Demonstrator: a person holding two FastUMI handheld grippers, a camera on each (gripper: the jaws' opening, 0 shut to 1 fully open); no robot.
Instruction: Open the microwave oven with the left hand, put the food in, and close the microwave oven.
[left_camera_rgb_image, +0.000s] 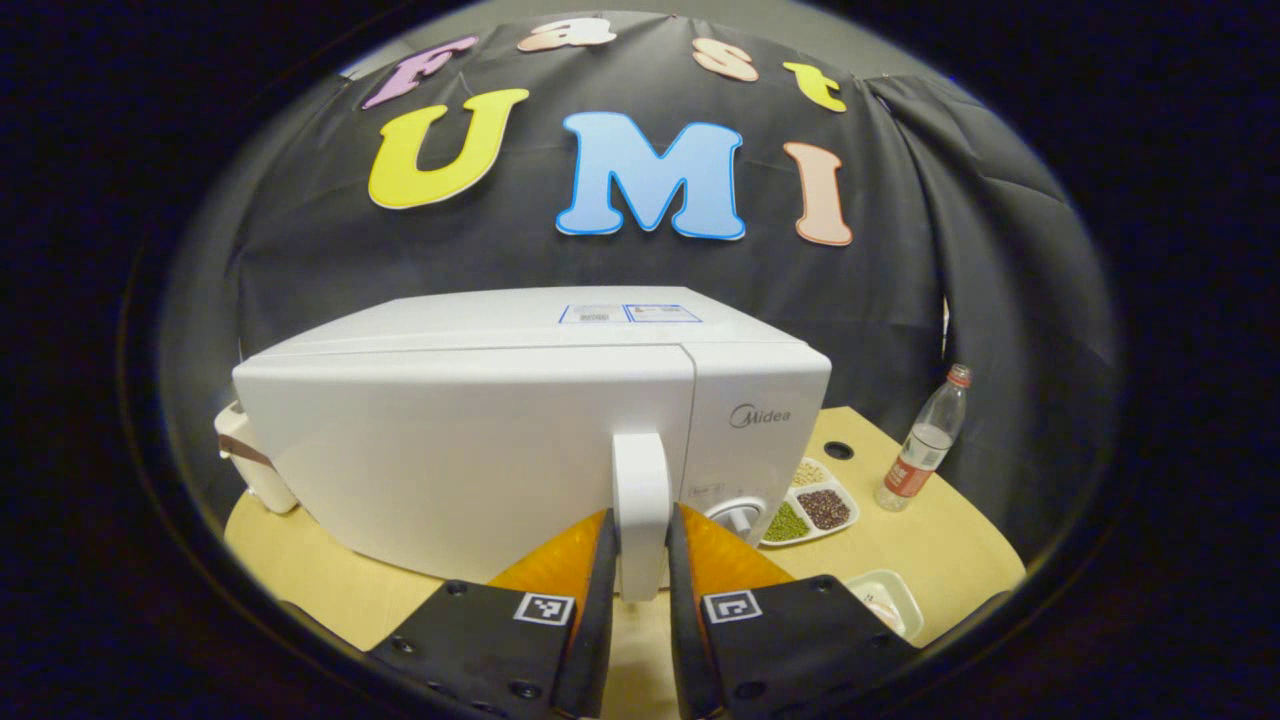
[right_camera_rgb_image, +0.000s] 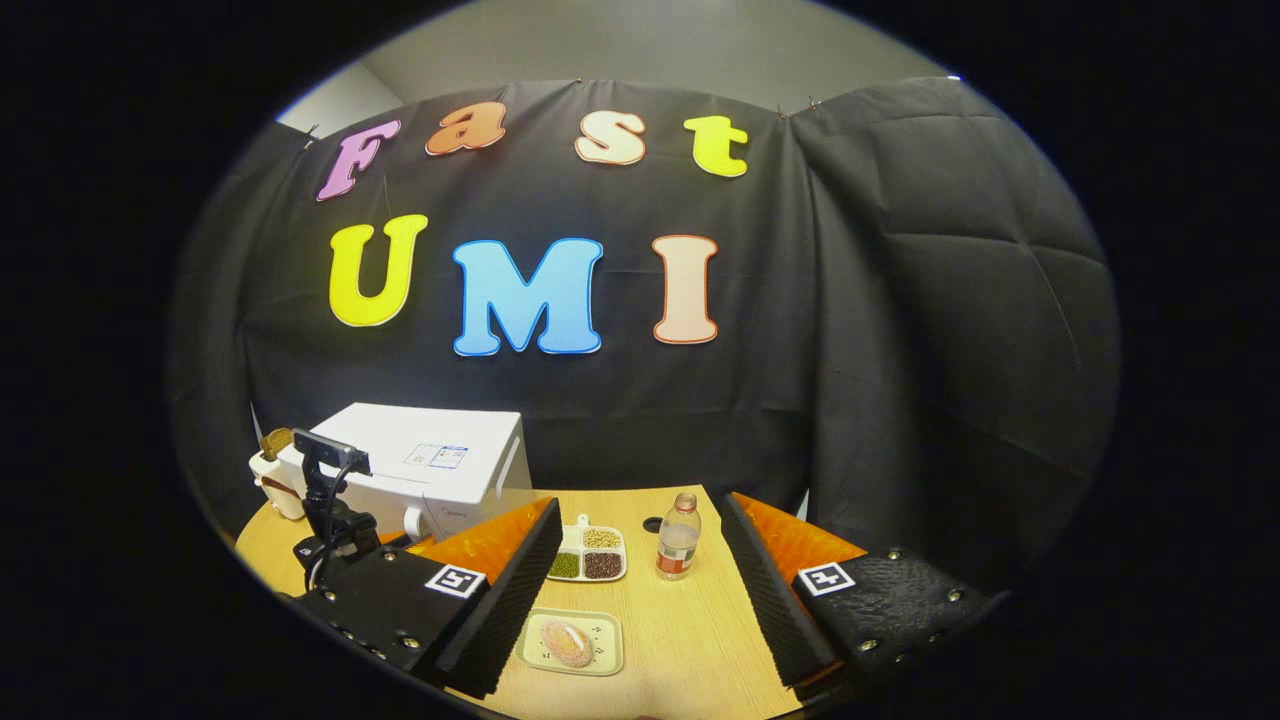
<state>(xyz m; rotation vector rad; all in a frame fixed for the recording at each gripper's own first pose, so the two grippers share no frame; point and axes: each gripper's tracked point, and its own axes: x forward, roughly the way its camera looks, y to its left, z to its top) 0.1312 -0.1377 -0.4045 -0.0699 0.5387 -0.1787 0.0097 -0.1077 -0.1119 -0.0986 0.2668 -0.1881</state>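
The white microwave (left_camera_rgb_image: 480, 440) stands on the round wooden table (left_camera_rgb_image: 960, 540), its door against the body. My left gripper (left_camera_rgb_image: 640, 525) is shut on the upright white door handle (left_camera_rgb_image: 640, 480), one finger pressed to each side. In the right gripper view the microwave (right_camera_rgb_image: 440, 465) sits at the far left, with the other gripper's camera mount (right_camera_rgb_image: 325, 455) in front of it. My right gripper (right_camera_rgb_image: 641, 500) hangs open above the table with nothing between its fingers. Below it a pinkish bun (right_camera_rgb_image: 566, 643) lies on a pale rectangular tray (right_camera_rgb_image: 600, 655), whose corner also peeks out (left_camera_rgb_image: 885, 600).
A divided dish of beans (left_camera_rgb_image: 808, 505) (right_camera_rgb_image: 588, 553) lies right of the microwave. Beyond it stands a clear bottle with a red label (left_camera_rgb_image: 925, 440) (right_camera_rgb_image: 678, 537). A small white appliance (left_camera_rgb_image: 250, 460) sits at the microwave's left. The table has a round hole (left_camera_rgb_image: 838, 450).
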